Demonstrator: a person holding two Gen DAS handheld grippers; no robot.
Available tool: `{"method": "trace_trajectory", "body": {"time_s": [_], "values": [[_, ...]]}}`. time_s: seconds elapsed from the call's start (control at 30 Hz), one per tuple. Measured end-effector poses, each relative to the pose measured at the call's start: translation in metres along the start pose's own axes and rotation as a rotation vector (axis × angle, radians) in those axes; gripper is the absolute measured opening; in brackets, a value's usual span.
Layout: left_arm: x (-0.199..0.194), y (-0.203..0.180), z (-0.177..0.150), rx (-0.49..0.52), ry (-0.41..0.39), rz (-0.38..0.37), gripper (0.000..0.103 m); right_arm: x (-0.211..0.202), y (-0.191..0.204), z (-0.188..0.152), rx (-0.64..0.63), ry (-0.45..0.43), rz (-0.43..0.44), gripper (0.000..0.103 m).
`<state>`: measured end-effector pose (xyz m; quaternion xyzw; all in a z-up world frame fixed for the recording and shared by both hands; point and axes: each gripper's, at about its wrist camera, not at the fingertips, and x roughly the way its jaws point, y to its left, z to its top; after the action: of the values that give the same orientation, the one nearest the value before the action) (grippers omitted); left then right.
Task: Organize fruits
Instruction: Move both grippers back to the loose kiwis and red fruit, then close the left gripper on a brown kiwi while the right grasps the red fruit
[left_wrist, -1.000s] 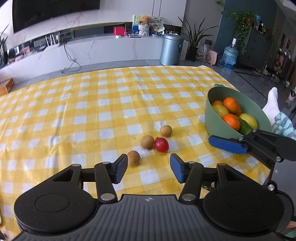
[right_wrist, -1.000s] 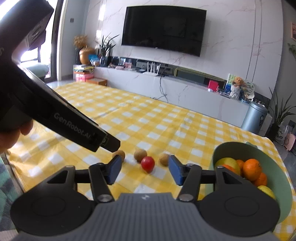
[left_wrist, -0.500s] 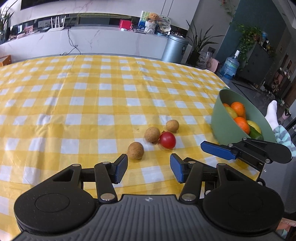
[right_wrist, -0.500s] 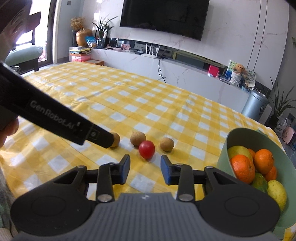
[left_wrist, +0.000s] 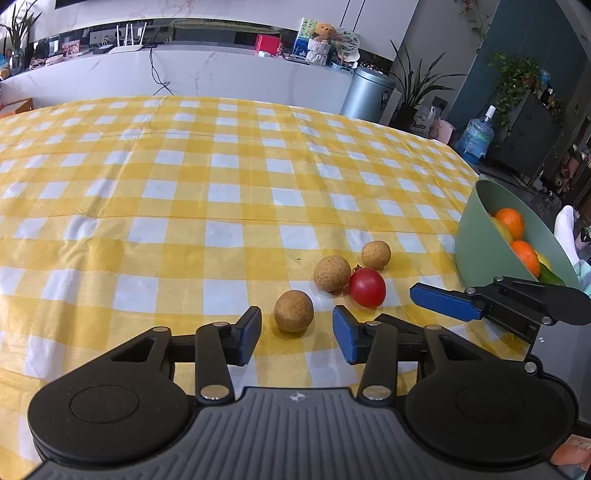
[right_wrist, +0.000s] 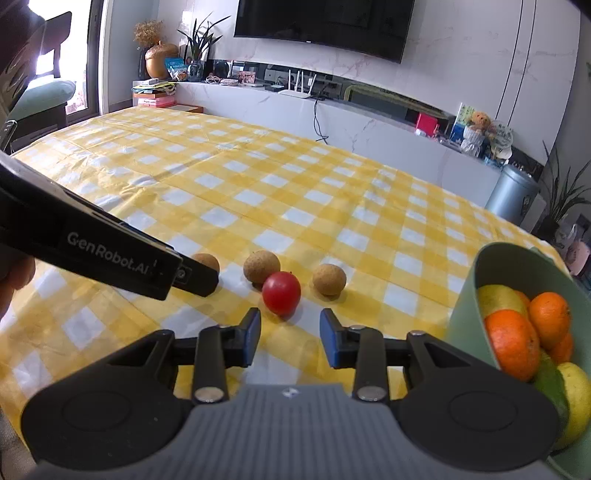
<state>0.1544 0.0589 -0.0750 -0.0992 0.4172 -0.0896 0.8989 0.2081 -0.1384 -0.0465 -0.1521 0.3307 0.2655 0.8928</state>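
Observation:
Three small brown round fruits and a red tomato lie on the yellow checked tablecloth. The nearest brown fruit sits just ahead of and between the fingertips of my left gripper. Its jaws are closing, and the pads stand clear of the fruit. My right gripper is open with a narrow gap, and the tomato lies just beyond its tips, nothing between them. The left gripper's black body hides part of one brown fruit. A green bowl holds oranges and lemons.
The bowl stands at the table's right edge, close to the right gripper's blue finger. The other two brown fruits sit beside the tomato. Yellow checked cloth stretches far behind; a white cabinet and a bin stand beyond the table.
Both grippers have come down and closer to the loose fruits. The left jaws have narrowed around the nearest brown fruit. The right jaws narrowed earlier and now face the tomato.

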Motion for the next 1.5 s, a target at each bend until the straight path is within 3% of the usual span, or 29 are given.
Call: {"method": "trace_trajectory", "body": {"time_s": [0.43,0.57,1.03,1.5], "values": [[0.006,0.004,0.002,-0.027,0.011,-0.022,0.031,0.018,0.007,0.010,-0.025,-0.004,0.013,0.032],[0.006,0.004,0.002,-0.034,0.011,-0.031,0.027,0.024,0.007,0.014,-0.022,0.003,0.015,0.026],[-0.005,-0.003,0.002,-0.038,0.005,0.001,0.027,0.019,0.005,0.016,-0.024,0.004,0.010,0.022],[-0.044,-0.032,0.011,-0.020,-0.045,0.012,0.027,-0.035,-0.004,0.022,-0.009,-0.102,-0.008,0.022]]}}
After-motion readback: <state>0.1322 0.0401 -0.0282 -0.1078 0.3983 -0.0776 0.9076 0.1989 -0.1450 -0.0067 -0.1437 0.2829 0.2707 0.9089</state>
